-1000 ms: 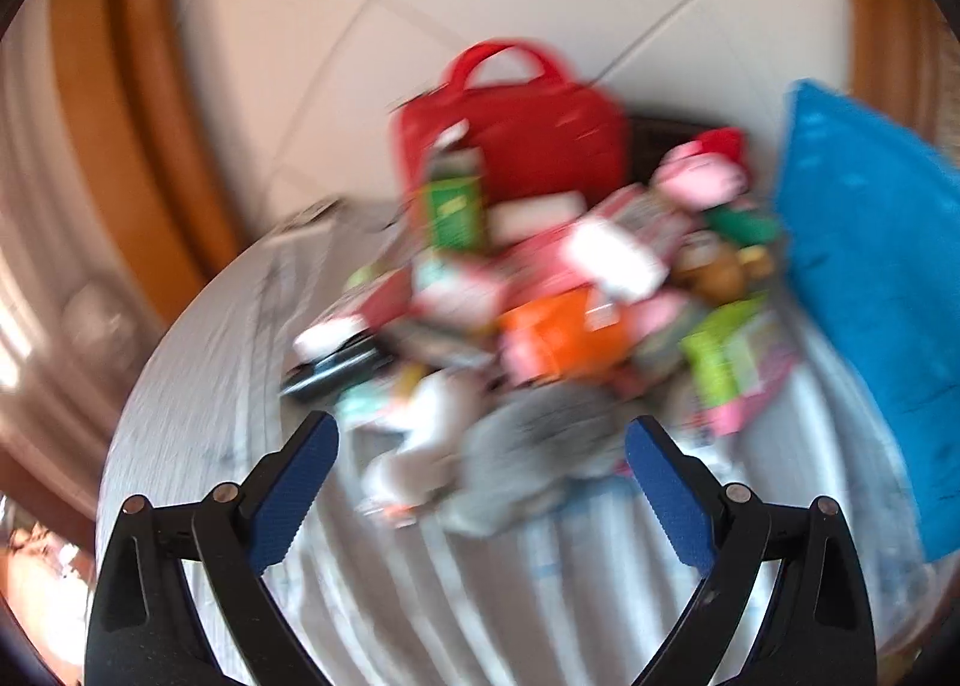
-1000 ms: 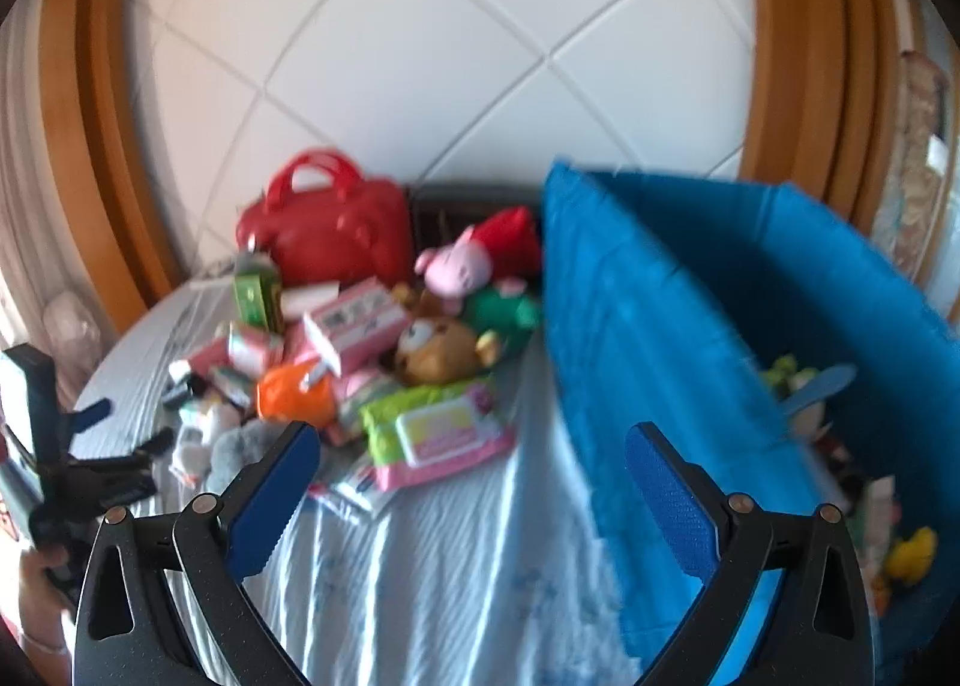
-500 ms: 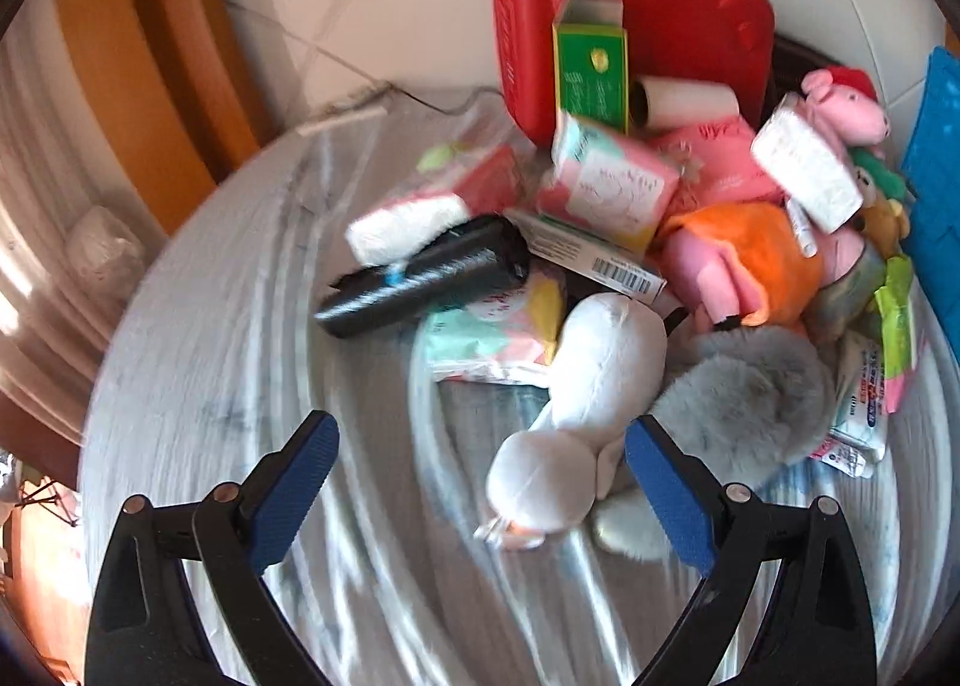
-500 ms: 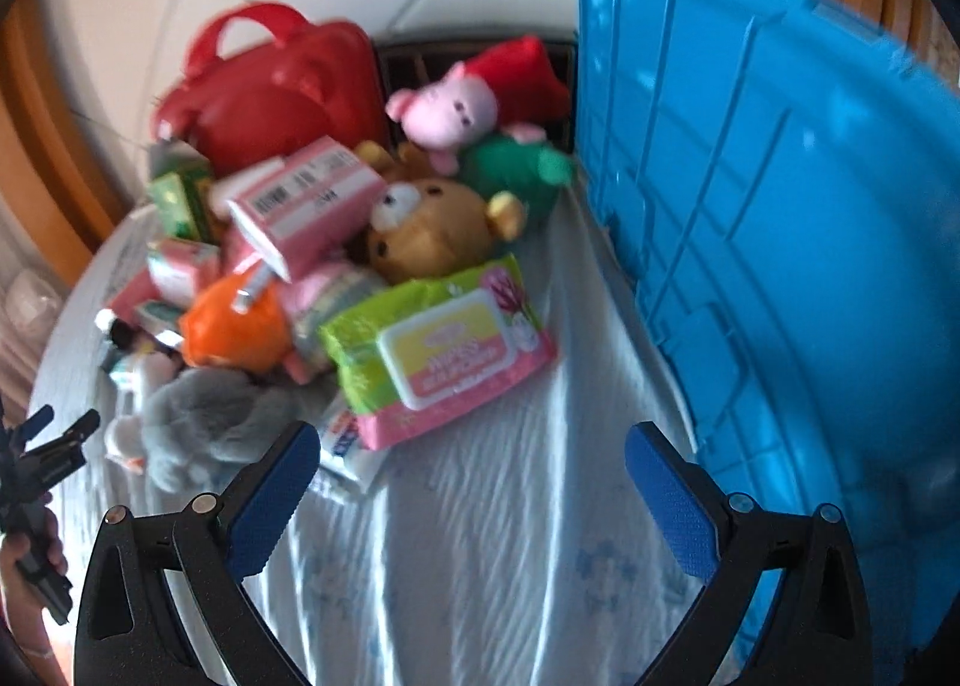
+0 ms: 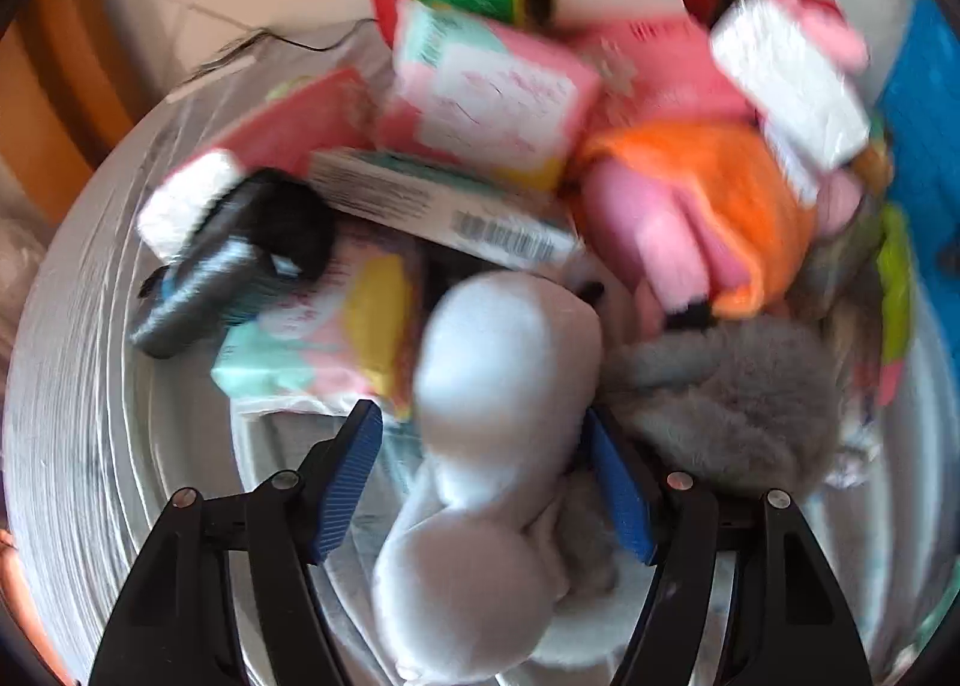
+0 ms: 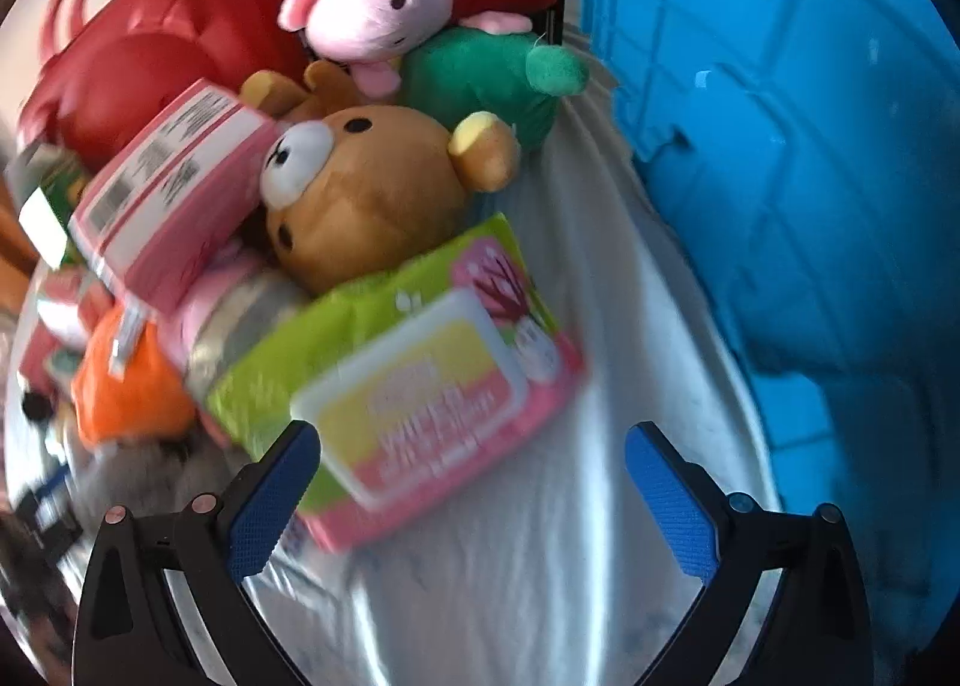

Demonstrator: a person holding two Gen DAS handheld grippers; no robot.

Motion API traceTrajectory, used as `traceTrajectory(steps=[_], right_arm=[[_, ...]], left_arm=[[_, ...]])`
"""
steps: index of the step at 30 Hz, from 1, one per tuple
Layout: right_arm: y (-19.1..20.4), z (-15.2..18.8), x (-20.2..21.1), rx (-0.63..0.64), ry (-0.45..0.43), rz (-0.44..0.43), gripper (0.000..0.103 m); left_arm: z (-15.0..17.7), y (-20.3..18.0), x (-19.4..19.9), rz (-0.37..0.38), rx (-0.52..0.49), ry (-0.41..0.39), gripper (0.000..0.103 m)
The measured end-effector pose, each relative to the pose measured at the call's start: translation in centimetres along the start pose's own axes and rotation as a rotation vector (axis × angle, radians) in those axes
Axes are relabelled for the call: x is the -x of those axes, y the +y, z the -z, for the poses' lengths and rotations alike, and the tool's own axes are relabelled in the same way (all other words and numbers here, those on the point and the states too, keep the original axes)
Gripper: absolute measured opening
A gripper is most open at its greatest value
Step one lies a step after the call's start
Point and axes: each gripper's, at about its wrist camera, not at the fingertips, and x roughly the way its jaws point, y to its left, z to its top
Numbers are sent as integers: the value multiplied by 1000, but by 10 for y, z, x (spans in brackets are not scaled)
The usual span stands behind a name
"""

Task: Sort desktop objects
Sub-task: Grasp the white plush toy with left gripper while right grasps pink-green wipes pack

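Note:
A white plush toy (image 5: 504, 386) lies at the near edge of a heap on the round table. My left gripper (image 5: 480, 422) straddles it and its jaws are closing; the right pad (image 5: 618, 494) sits against the plush, while the left pad (image 5: 348, 482) is still a little clear of it. My right gripper (image 6: 471, 434) stands open over the near end of a green and pink wet-wipes pack (image 6: 414, 386) with a yellow lid; the pack's corner lies between the jaws, untouched.
The heap holds a grey plush (image 5: 738, 398), an orange plush (image 5: 720, 194), a black roll (image 5: 216, 272), a brown bear (image 6: 366, 188), a pink pig (image 6: 372, 8), a green plush (image 6: 480, 74) and pink boxes. A red bag (image 6: 138, 56) stands behind. A blue bin (image 6: 792, 146) rises at the right.
Both grippers have come down and closer to the heap. The left jaws have narrowed around the white plush. The right gripper now hangs over the wipes pack, still wide.

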Motion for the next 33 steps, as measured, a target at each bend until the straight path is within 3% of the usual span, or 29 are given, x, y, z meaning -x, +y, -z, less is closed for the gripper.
traceTrajectory(steps=[2,6,9,11,13,16,19,25,32,33], right_arm=[[2,-10,-8,-39,9,-26,103],[5,-24,-28,-86,19,-63,103],[6,-25,-44,-95,50,-111,103],[3,-20,-47,-72,70,-93,103],[4,-5,-58,16,155,-15,103],[-8,24,-62,50,209,-21,103],[-26,36,-50,5,207,-39,103],[-45,27,-48,-91,169,-58,103],[-25,24,-70,-30,164,18,103],[-23,25,-70,-19,160,30,95]], left_arm=[[1,-3,-9,-20,-3,16,69],[-3,14,-13,45,105,43,64],[-2,15,-12,28,95,47,62],[3,15,-11,10,86,50,61],[8,18,-12,14,95,62,59],[14,20,-11,15,110,70,58],[16,17,-7,4,101,63,55],[13,12,-7,-20,150,73,52],[19,5,2,-38,153,62,51],[20,5,6,-39,152,55,51]])
